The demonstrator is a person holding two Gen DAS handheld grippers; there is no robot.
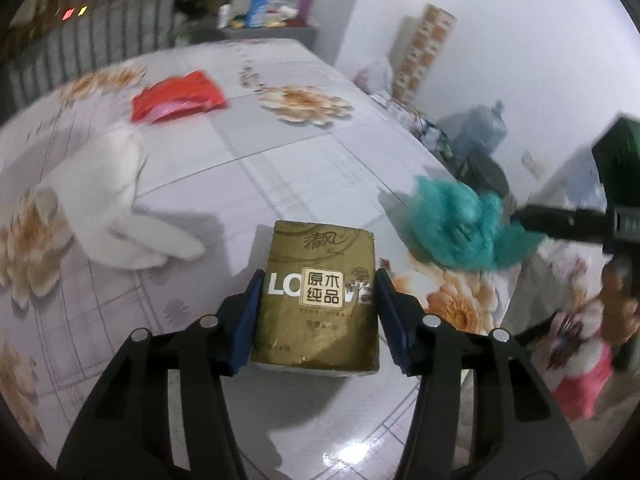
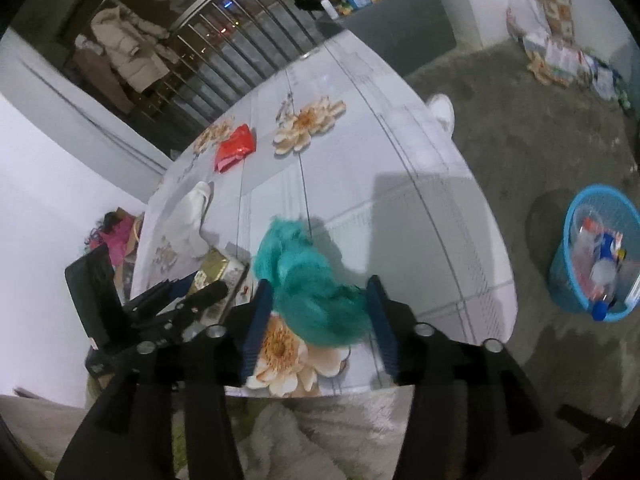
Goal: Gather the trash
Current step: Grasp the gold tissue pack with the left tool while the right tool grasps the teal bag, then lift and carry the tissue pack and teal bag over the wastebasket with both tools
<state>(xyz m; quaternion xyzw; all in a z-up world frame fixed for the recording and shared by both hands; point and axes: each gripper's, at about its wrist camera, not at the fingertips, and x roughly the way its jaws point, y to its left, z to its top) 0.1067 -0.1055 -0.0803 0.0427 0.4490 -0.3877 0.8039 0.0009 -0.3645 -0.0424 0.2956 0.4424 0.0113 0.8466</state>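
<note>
1. A table (image 1: 248, 168) with a pale flowered cloth filled both views – its near edge ran under the right gripper, with grey floor beyond.
2. On the floor, well apart from the table, stood a blue basket (image 2: 560, 276) already holding bottles and wrappers.
3. A crumpled white cloth (image 1: 108, 208) lay on the left part of the table, and a red wrapper (image 1: 180, 98) lay farther back, near a printed flower.
4. A teal fluffy bundle (image 2: 308, 280) sat near the table's edge, blurred. It lay between the fingers of the right gripper (image 2: 320, 320), whose jaws stood apart; whether the pads pressed on it could not be told.
5. A gold tissue pack (image 1: 320, 300) lay flat on the cloth, just left of the teal bundle.
6. The left gripper (image 1: 318, 312) straddled that pack with a blue pad at each side. The left pad looked to be touching the pack's edge and the right one stood just beside it – a firm grip could not be confirmed.
</note>
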